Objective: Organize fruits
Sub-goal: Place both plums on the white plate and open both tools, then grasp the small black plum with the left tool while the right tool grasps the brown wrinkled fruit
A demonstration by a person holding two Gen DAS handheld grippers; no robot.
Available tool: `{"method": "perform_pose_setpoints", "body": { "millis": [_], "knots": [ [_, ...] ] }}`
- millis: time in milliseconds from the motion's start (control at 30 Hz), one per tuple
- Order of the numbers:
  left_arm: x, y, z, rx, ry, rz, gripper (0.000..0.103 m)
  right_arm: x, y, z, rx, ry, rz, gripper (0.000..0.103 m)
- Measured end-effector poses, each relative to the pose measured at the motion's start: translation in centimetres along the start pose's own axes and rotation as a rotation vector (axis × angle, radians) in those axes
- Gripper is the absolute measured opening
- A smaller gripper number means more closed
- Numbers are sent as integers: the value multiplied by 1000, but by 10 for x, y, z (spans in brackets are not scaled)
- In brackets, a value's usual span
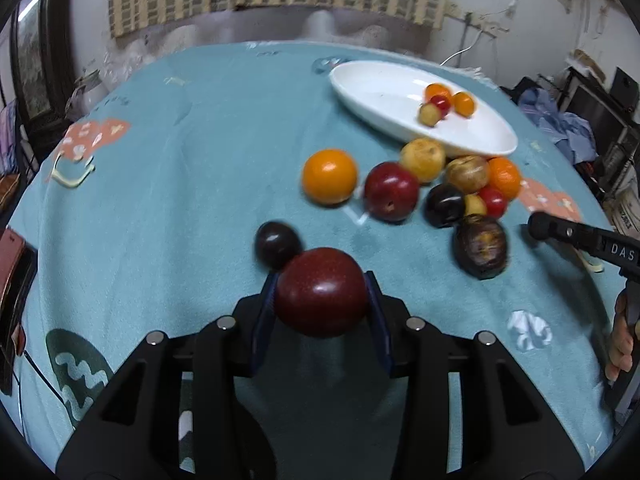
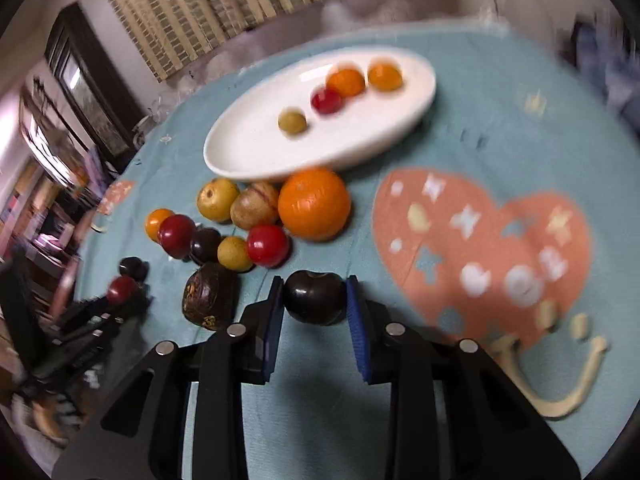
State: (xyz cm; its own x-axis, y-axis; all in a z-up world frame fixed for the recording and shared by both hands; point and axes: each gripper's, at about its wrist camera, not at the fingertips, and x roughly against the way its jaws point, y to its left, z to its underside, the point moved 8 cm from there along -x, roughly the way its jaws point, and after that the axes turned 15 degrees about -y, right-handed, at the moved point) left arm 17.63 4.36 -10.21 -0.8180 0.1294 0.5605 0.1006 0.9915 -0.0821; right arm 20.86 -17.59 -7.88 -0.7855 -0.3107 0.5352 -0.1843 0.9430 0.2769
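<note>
My left gripper [image 1: 320, 300] is shut on a dark red apple [image 1: 321, 291], held just above the teal cloth; a small dark plum [image 1: 277, 243] lies right behind it. My right gripper [image 2: 314, 300] is shut on a dark purple plum [image 2: 315, 298]. A white oval dish [image 2: 248, 148] holds several small fruits, among them two orange ones [image 2: 346, 81] and a red one [image 2: 326, 100]. In front of the dish lies a cluster of loose fruit: a big orange [image 2: 314, 203], a yellow fruit [image 2: 217, 199], a red cherry-like fruit [image 2: 267, 245] and a brown wrinkled fruit [image 2: 210, 295].
A teal tablecloth [image 1: 180, 200] with pink heart prints [image 2: 480, 248] covers the table. The other gripper [image 1: 580, 240] and a hand [image 1: 622, 344] enter the left wrist view from the right. Curtains and room clutter lie beyond the table's far edge.
</note>
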Motion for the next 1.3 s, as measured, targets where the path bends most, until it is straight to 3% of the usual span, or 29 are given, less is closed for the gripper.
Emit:
{"method": "perform_pose_setpoints", "body": {
  "millis": [100,300,433,533,767,833,867,967,1100,1200,1300],
  "knots": [
    [10,-16,-11,-57,-76,16,42,17,1,-17,52,-105,40,31],
    [18,-42,-55,-59,-196,51,42,28,-1,-39,10,-178,14,31],
    [-7,-74,-101,-102,-217,65,42,15,-1,-85,44,-206,57,31],
    [-37,-91,-120,-148,-223,32,42,-11,-6,-105,50,-190,85,31],
    [-92,-88,-115,-90,-132,37,46,-65,-20,-103,53,-152,125,32],
    [-93,-86,-114,-82,-138,49,61,-71,-23,-100,71,-133,146,43],
    [-91,-85,-114,-86,-145,48,61,-68,-24,-101,83,-147,169,60],
    [-78,-78,-119,-70,-174,42,64,-45,-20,-111,101,-234,165,60],
    [-53,-63,-118,-52,-206,5,73,-10,-4,-116,89,-280,120,60],
    [-25,-37,-109,-67,-243,-76,77,17,9,-100,89,-299,97,61],
    [0,-2,-85,-27,-232,-132,77,28,12,-74,99,-298,108,64]
  ]
}}
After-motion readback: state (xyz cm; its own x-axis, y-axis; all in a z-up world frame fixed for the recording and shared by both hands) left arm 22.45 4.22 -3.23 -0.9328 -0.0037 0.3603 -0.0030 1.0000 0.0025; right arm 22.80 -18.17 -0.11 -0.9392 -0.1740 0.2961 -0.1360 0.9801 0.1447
